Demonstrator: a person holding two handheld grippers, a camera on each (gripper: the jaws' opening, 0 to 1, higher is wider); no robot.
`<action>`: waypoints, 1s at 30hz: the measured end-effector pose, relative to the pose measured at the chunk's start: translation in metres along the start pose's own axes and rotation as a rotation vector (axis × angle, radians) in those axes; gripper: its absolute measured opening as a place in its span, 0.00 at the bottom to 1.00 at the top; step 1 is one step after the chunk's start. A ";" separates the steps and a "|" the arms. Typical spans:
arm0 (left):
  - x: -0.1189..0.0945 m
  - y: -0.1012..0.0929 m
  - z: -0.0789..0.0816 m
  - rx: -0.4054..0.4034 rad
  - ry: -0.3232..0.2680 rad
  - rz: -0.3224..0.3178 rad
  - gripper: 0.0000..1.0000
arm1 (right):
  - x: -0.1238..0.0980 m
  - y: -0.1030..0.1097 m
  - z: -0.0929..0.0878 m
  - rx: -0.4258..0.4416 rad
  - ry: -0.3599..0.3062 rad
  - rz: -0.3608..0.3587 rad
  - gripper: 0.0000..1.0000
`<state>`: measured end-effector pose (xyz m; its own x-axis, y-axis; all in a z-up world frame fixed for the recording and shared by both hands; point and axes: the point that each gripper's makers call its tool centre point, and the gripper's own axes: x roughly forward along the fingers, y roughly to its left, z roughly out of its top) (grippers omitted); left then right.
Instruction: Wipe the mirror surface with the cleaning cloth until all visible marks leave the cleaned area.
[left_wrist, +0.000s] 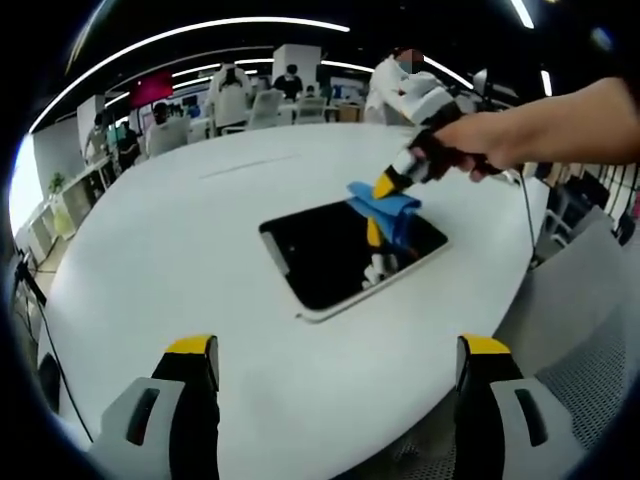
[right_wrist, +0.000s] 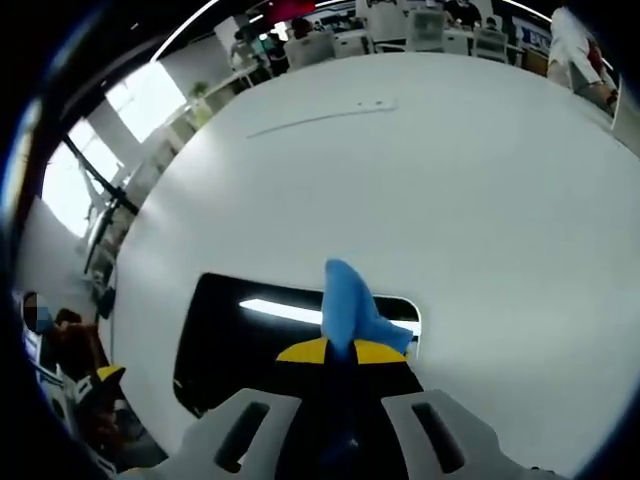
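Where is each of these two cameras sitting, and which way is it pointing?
Left gripper view: rides the left gripper, held back over the white table, facing the mirror; its open jaws, the right gripper and the person's hand show.
Right gripper view: rides the right gripper, looking down close at the mirror; its jaws pinch the blue cloth.
Shared: mirror, cloth, table, and the office behind.
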<state>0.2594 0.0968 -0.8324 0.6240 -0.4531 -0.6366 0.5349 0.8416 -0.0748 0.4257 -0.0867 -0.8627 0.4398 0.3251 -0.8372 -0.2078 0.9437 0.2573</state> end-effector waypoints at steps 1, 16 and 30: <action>0.000 0.000 0.000 0.000 0.000 -0.001 0.99 | 0.000 0.001 0.000 0.001 0.000 0.001 0.03; 0.000 -0.005 0.004 0.024 -0.013 -0.015 0.99 | 0.011 0.023 0.004 0.014 0.003 0.018 0.03; 0.000 -0.005 0.003 0.020 -0.003 -0.016 0.99 | 0.020 0.039 0.008 0.009 0.006 0.040 0.03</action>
<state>0.2581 0.0916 -0.8301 0.6171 -0.4679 -0.6327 0.5562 0.8281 -0.0699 0.4336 -0.0431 -0.8649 0.4259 0.3622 -0.8291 -0.2170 0.9305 0.2950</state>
